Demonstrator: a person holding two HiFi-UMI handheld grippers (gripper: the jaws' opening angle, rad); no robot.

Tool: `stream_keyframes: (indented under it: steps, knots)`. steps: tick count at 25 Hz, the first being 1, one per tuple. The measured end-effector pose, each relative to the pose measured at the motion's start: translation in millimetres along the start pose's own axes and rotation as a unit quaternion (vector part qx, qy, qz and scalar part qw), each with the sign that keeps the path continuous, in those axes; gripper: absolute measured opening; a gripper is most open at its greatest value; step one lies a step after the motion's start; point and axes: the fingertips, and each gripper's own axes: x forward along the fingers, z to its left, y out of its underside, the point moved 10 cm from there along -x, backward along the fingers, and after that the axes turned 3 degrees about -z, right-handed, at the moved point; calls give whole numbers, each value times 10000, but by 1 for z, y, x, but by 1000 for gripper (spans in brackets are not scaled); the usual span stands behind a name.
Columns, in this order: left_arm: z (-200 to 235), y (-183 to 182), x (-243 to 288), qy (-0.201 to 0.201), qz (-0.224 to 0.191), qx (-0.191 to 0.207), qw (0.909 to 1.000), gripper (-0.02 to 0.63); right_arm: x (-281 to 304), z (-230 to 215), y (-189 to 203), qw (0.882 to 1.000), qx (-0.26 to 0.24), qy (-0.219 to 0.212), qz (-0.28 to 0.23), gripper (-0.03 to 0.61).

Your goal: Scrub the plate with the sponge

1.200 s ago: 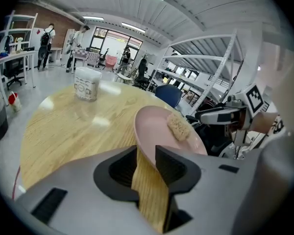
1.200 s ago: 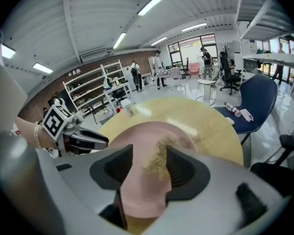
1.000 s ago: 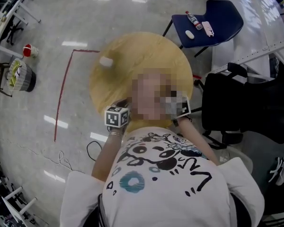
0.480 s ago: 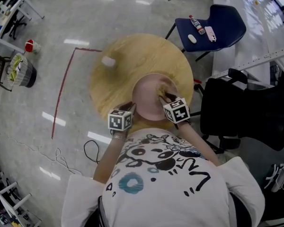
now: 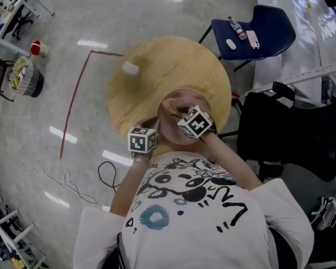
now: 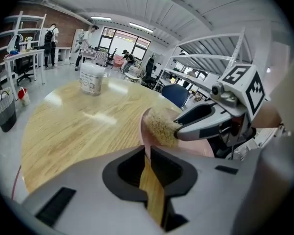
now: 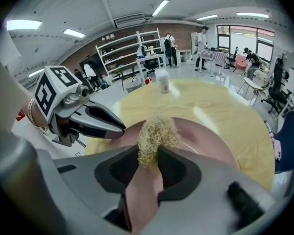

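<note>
Right claw (image 7: 149, 153) just closed, now clamped on sponge (image 7: 157, 131); sponge against pink plate (image 7: 206, 141). Left claw (image 6: 148, 153) clamped on plate's near rim. Plate over round wooden table (image 5: 157, 66), at the person's edge.

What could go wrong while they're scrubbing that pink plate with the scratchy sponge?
1. The left gripper pinches the plate only by its thin rim; a hard scrub might twist it loose.
2. The right gripper, whose fingers have just been closing, holds the sponge by one end, so it could pull out.
3. The plate sits near the table edge closest to the person and could slide off.
</note>
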Motion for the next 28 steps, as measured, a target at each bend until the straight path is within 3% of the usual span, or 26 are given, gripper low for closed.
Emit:
stream_keyframes:
  steps: [6,14,20,28]
  knots:
    - [-4,1,0,-121,-52,42,9999,44,8,-12,-2,9997,43,-61,221,129]
    - [0,3,-3,-168,-174,-208,9995,41,-8,-39,0,9978,197,524,351,129]
    - [0,4,0,-204,-170,-324,9991,38,-30,-58,21,9946,296,795,600,129]
    - [-1,4,2,-343,-206,-481,9980,34,-56,-51,59,9913,423,832,928,129]
